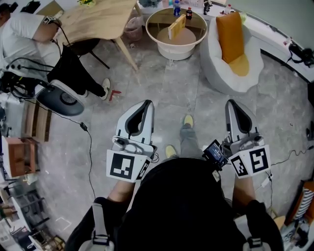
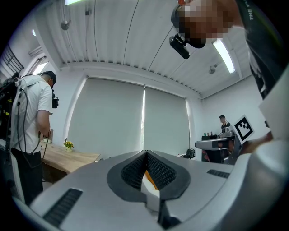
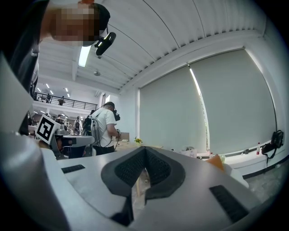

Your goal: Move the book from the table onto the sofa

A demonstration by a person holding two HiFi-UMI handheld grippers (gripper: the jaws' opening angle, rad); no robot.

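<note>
The book [image 1: 177, 26], tan and yellow, stands on edge on the round white table [image 1: 156, 34] at the far centre of the head view. To its right is the white sofa [image 1: 221, 73] with an orange cushion [image 1: 230, 37] [image 3: 216, 161]. My left gripper [image 1: 145, 103] [image 2: 146, 152] and right gripper [image 1: 232, 103] [image 3: 145, 149] are held level over the floor, well short of the table. Each has its jaws shut tip to tip with nothing gripped. Only a sliver of orange and white shows through the left jaws' gap.
A wooden table [image 1: 98, 17] slants in at the far left, with a seated person [image 1: 29, 29] and a dark office chair [image 1: 61, 98] beside it. A cable [image 1: 89, 142] trails across the grey floor. Bottles [image 1: 176, 7] stand behind the round table. Another person [image 3: 104, 128] stands by the wooden table.
</note>
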